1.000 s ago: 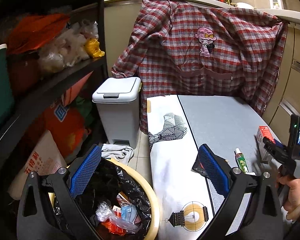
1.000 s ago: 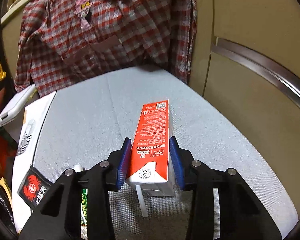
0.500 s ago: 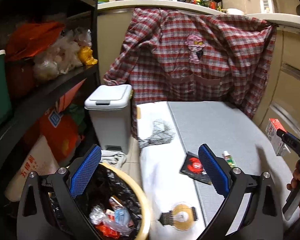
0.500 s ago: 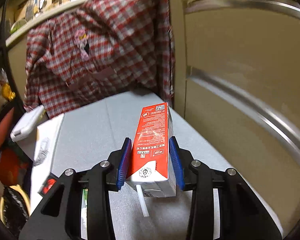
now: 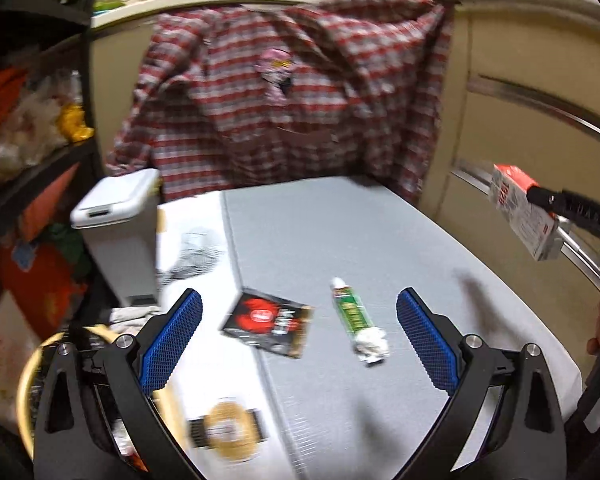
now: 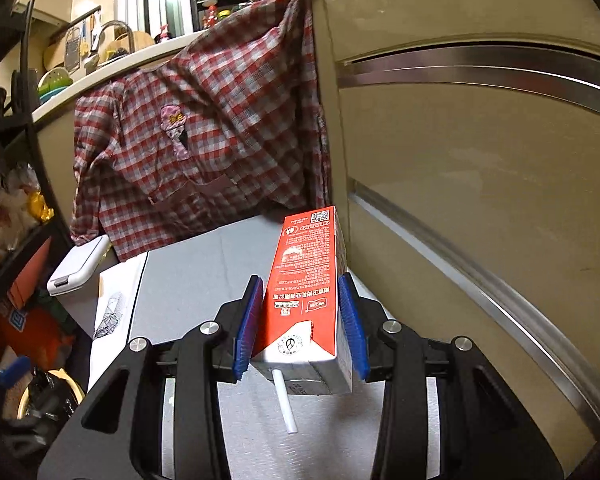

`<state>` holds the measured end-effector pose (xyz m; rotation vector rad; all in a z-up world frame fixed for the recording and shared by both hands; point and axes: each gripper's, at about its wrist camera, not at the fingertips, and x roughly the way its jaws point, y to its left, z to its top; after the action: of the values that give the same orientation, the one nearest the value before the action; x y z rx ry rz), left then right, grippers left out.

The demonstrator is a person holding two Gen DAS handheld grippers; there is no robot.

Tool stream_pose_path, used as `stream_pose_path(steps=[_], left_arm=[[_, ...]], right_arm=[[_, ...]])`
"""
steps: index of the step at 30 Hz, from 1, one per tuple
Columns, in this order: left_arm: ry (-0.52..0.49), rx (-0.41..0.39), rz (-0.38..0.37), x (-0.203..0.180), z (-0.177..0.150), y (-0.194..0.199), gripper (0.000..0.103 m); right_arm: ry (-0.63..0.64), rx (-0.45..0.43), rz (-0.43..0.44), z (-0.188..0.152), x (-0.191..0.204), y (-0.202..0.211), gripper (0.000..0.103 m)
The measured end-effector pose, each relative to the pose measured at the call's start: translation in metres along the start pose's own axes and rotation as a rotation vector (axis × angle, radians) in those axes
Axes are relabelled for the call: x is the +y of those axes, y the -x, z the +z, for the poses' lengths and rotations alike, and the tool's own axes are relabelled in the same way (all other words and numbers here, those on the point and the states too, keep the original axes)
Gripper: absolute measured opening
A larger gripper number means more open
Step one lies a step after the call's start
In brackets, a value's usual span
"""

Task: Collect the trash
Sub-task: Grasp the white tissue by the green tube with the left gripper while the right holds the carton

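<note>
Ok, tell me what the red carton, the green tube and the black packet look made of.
Red carton: printed paperboard, slightly glossy, with folded seams, sharp edges and a white plastic-looking straw. Green tube: probably soft plastic or laminate, since its lower end is squeezed and crumpled, with a white cap. Black packet: flat, likely film or thin card; too blurred to tell.

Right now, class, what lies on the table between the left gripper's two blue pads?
In the left wrist view, a black and red packet and a squeezed green tube lie on the grey table, side by side and apart, ahead of the open left gripper.
</note>
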<state>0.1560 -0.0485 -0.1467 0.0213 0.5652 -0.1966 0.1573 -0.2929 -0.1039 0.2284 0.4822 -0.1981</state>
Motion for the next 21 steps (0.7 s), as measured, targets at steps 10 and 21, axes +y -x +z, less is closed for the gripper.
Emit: stream_pose_path(steps=[10, 21], left_arm=[[-0.016, 0.14, -0.117, -0.047, -0.027, -0.072, 0.073], [-0.01, 0.253, -0.13, -0.047, -0.041, -0.108, 0.025]], right_arm=[[-0.05, 0.032, -0.026, -0.006, -0.028, -0.013, 0.04], [-0.06, 0.041, -0.039, -0.006, -0.038, -0.022, 0.04]])
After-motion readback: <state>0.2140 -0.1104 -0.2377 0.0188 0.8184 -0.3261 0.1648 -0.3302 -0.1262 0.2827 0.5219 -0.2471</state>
